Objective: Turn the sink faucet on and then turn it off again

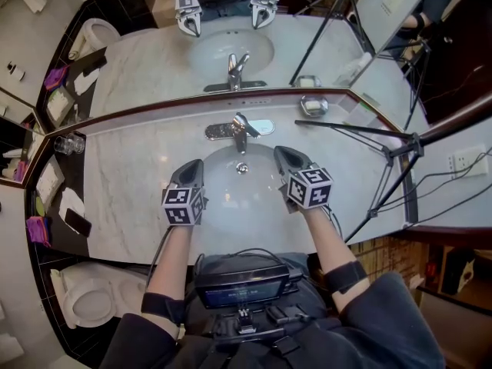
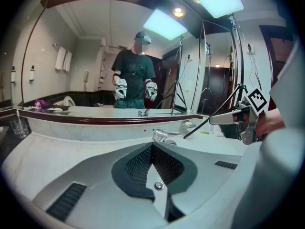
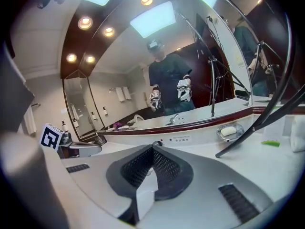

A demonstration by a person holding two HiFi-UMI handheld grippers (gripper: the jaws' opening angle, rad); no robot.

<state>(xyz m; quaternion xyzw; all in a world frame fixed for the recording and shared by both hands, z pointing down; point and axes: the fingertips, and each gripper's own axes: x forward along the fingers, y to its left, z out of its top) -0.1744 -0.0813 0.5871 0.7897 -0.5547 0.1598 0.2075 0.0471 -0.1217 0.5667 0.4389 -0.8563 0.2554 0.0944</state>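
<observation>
The chrome sink faucet [image 1: 239, 131] stands at the back of the white basin [image 1: 254, 194] set in the marble counter. Its lever slants up and to the right, and I see no water stream. My left gripper [image 1: 195, 165] hovers over the basin's left side, shut and holding nothing. My right gripper [image 1: 281, 153] hangs over the basin's right side, a little short of the faucet, also shut and holding nothing. In the left gripper view the closed jaws [image 2: 152, 148] point at the faucet [image 2: 164, 137]. In the right gripper view the closed jaws [image 3: 153, 149] hide most of the faucet.
A large mirror [image 1: 231, 44] runs behind the counter. A soap dish [image 1: 313, 104] sits right of the faucet. Black tripod legs [image 1: 384, 152] cross the counter's right side. Drinking glasses [image 1: 68, 144] stand far left; a toilet [image 1: 88, 298] is below left.
</observation>
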